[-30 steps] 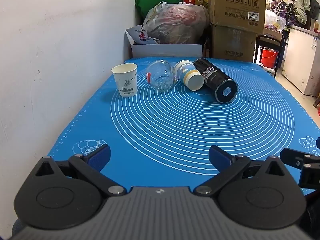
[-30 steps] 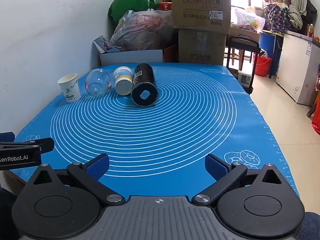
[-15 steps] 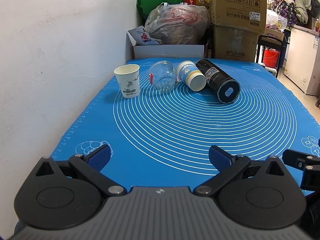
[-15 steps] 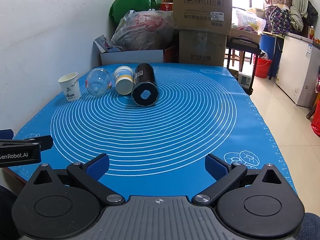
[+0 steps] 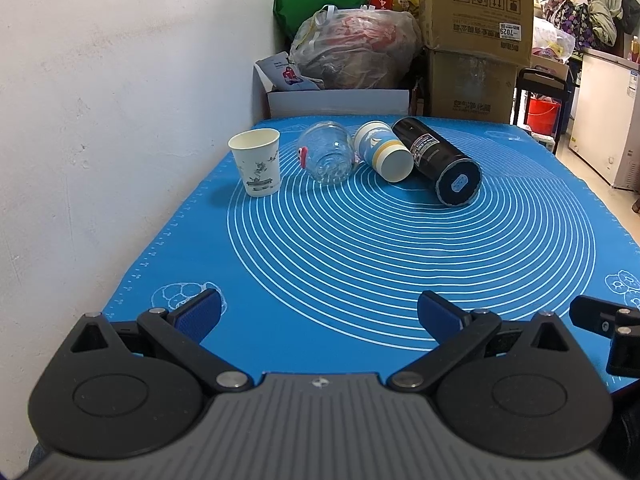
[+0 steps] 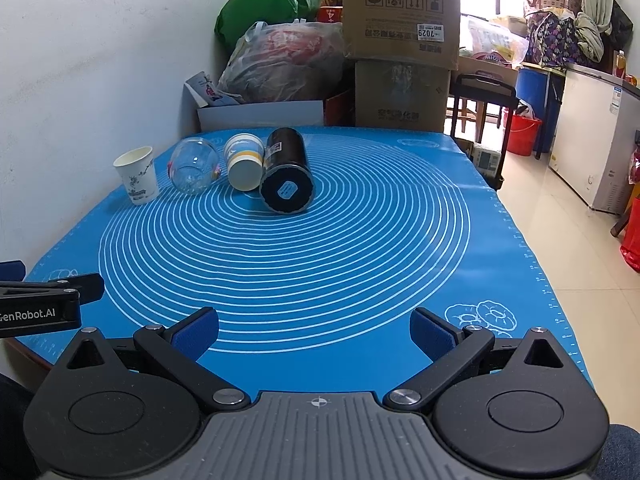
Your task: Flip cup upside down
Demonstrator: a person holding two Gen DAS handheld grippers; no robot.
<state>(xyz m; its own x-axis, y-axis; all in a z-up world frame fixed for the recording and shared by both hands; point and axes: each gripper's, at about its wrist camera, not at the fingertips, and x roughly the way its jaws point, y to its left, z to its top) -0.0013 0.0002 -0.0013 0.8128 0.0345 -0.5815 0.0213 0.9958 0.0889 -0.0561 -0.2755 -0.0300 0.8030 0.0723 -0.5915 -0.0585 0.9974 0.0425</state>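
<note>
**Both tongs wide, nothing held; cups in a row at far end of desk**

Left tongs [image 5: 318,312]: blue pads spread wide apart, nothing between them, low over the near edge of the blue mat [image 5: 360,264]. Right tongs [image 6: 314,330]: same, pads wide apart, holding nothing, near edge of the mat's right half.

Paper cup [image 5: 256,162], white with a printed pattern, stands upright, mouth up, far left on the mat, close to the white wall [image 5: 100,120]. Just right of it, a clear glass jar [image 5: 326,157] lies on its side, base toward the camera. Next, a blue-and-white cup [image 5: 384,152] with a yellow band, also on its side, touching or nearly touching the jar. Rightmost, a black flask [image 5: 438,164] on its side, against the blue-and-white cup.

All four are well apart from both tongs. Cardboard boxes [image 5: 476,36] and bags are stacked beyond the desk.
</note>
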